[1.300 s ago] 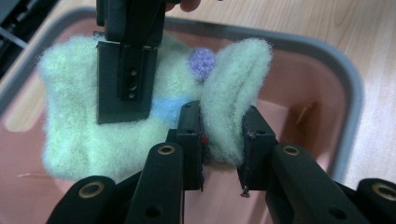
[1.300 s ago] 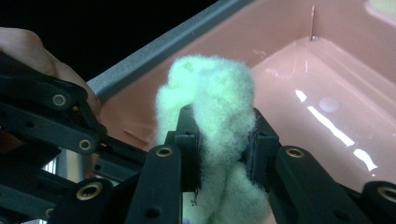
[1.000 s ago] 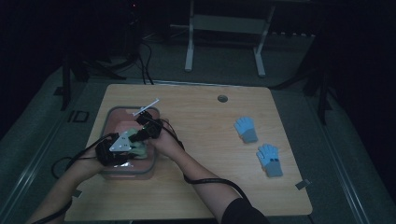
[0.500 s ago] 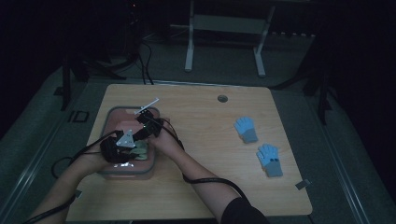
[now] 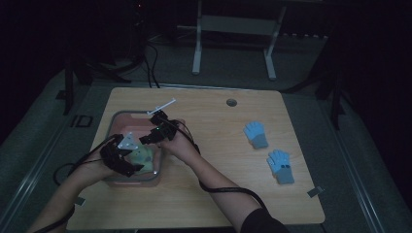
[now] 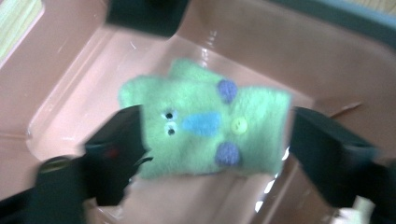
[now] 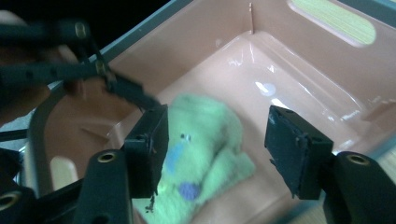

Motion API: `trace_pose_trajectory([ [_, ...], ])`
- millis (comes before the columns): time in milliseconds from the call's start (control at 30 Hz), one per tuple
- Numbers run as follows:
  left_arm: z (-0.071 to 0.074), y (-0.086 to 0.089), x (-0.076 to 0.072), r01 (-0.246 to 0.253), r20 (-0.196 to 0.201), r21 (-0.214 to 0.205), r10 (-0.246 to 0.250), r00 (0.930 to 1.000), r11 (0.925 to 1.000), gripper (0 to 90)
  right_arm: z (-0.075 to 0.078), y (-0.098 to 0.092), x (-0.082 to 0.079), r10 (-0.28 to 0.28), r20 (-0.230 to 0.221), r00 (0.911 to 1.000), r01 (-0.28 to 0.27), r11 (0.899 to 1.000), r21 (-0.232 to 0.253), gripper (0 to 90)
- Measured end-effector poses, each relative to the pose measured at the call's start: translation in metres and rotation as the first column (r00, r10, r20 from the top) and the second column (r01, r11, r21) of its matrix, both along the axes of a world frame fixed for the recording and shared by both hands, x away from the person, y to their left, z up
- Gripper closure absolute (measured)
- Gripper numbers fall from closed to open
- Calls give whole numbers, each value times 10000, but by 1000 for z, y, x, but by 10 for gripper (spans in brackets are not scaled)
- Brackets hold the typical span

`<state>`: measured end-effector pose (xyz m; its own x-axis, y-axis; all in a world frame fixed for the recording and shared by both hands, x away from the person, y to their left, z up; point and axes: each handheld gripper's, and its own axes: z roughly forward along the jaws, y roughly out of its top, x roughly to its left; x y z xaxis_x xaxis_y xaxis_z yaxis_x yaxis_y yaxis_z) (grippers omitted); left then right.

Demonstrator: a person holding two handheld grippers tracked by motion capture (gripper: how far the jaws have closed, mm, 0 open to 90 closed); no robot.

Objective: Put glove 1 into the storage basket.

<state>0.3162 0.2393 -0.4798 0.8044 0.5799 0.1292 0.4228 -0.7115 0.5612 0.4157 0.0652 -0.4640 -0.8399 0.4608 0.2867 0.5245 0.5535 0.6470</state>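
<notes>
Nearest to us in the high view, our forearms come in from the bottom edge and meet over the pink bin (image 5: pixel 112 180) at the counter's (image 5: pixel 214 204) left side. Our left gripper (image 5: pixel 127 161) hangs over the bin's near half, its grey plate turned up. Its jaws have just been opening and now stand apart, the green glove (image 6: pixel 205 123) lying loose between them on the bin floor (image 6: pixel 74 100) with neither pad pressing on it. Our right gripper (image 5: pixel 148 137) reaches in from the bin's right rim, wrist bent toward the left. Its jaws too have just been opening and stand wide, the glove (image 7: pixel 201 144) below and between them, untouched.

The glove bears a face: two small eyes, a blue patch, a yellow button and two purple dots. We can read no writing on it.

The left gripper view is blurred, so the glove's edges smear. In the right gripper view the glove's lower end is cut off behind the jaw.

Farther off, well to the right on the counter, lie two blue gloves (image 5: pixel 255 134) (image 5: pixel 281 165), apart from each other. Beyond the bin a thin white stick (image 5: pixel 163 105) lies, and near the far edge sits a round grommet (image 5: pixel 231 102). The room behind is too dark to make out.
</notes>
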Motion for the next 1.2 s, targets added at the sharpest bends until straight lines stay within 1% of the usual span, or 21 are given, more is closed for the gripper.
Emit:
trace_pose_trajectory([
  [67,2,0,0,-163,-161,-387,157,9997,9991,110,2,-7,-2,74,-65,10000,-74,10000,54,307],
  [100,3,-1,-1,-185,-181,-474,177,9997,9987,89,3,-10,-2,190,-89,9998,-188,9997,157,269],
  [167,5,-4,-1,-279,-71,-496,276,9996,9984,84,5,-16,-5,294,-197,9994,-288,9992,263,228],
  [200,6,-6,-2,-318,-27,-522,317,9995,9981,84,5,-19,-6,340,-154,9993,-336,9989,313,202],
  [300,8,-14,-3,-258,-12,-664,257,9997,9975,84,8,-28,-10,556,-85,9984,-553,9980,309,168],
  [367,10,-21,-4,-169,39,-829,173,9998,9964,84,8,-35,-12,625,-118,9980,-619,9971,448,169],
  [467,14,-29,-4,-80,76,-1182,89,9999,9930,84,9,-46,-15,606,-144,9981,-596,9964,601,169],
  [567,16,-38,-5,-111,99,-1509,128,9999,9885,84,10,-57,-19,594,77,9982,-598,9966,559,169],
  [633,17,-44,-6,-216,120,-1621,239,9996,9865,84,9,-64,-21,587,160,9981,-595,9970,494,186],
  [667,17,-47,-6,-219,52,-1698,232,9997,9852,84,9,-68,-21,559,241,9981,-569,9974,450,191],
  [733,18,-53,-7,-244,109,-1811,268,9996,9832,84,8,-77,-21,531,194,9984,-540,9972,517,191],
  [800,19,-59,-8,-281,106,-2018,309,9995,9790,84,7,-85,-21,466,175,9988,-475,9973,560,191],
  [833,20,-63,-9,-220,121,-2114,252,9996,9772,84,6,-91,-21,490,196,9986,-500,9972,548,191],
  [867,21,-66,-10,-106,93,-2135,129,9999,9769,84,5,-95,-21,488,280,9984,-502,9975,501,191],
  [967,24,-79,-15,150,204,-2226,-107,9997,9748,84,4,-110,-22,422,586,9974,-443,9984,353,193],
  [1000,24,-83,-16,218,165,-2306,-185,9997,9728,84,3,-116,-22,403,597,9974,-424,9985,353,196],
  [1067,25,-93,-18,312,158,-2302,-284,9995,9727,84,3,-126,-21,267,577,9980,-294,9985,463,195],
  [1200,23,-112,-23,701,191,-2453,-675,9975,9669,83,3,-146,-22,83,743,9972,-112,9992,386,189],
])
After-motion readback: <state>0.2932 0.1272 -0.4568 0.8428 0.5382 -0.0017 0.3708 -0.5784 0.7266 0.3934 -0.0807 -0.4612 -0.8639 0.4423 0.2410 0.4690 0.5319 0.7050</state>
